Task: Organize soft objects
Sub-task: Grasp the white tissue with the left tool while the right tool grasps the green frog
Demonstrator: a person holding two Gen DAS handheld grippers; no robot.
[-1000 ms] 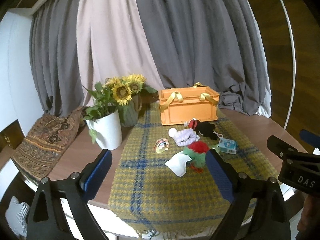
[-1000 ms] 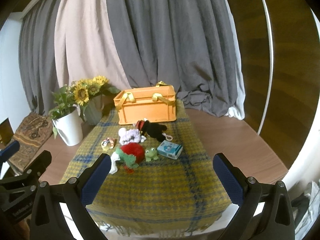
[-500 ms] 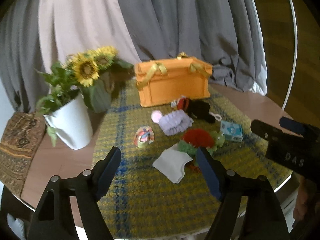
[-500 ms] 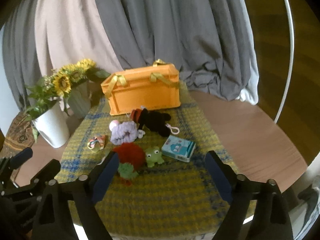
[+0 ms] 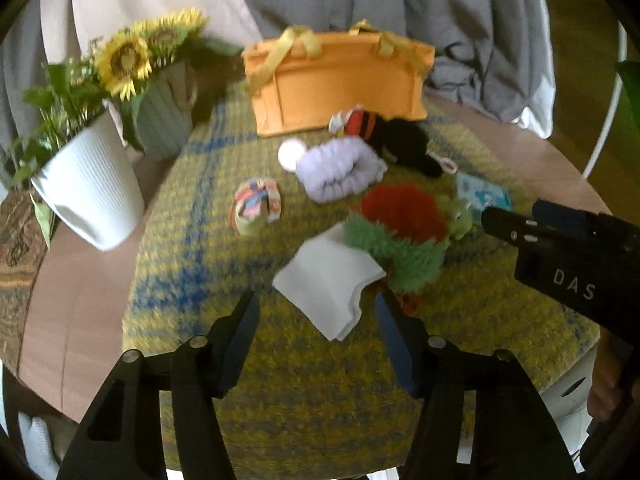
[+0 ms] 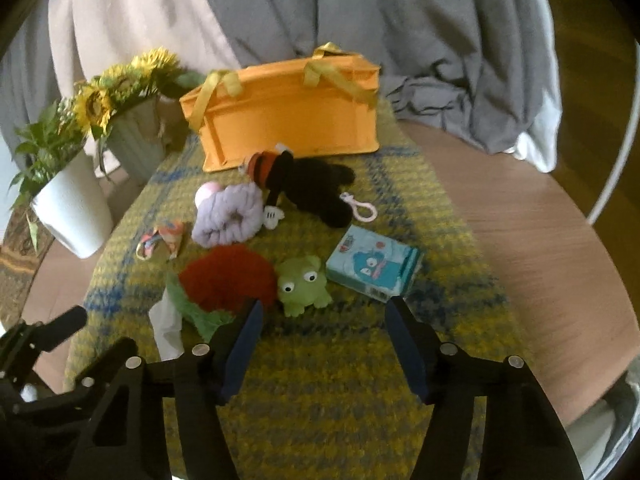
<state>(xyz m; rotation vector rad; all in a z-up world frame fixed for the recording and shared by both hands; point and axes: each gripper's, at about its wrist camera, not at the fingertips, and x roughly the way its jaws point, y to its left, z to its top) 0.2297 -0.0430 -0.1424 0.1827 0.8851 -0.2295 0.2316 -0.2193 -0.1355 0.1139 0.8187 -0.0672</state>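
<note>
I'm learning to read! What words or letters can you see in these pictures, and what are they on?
"DAS": white letters on the black body of the right gripper, seen from the left wrist camera.

The light blue packet has a cartoon picture and small print, but it is too blurred to read.

No other words, numbers or signs can be read.

White cloth (image 6: 166,326) mostly hidden behind green plush (image 6: 196,312); crate (image 5: 340,84) interior unseen.
</note>
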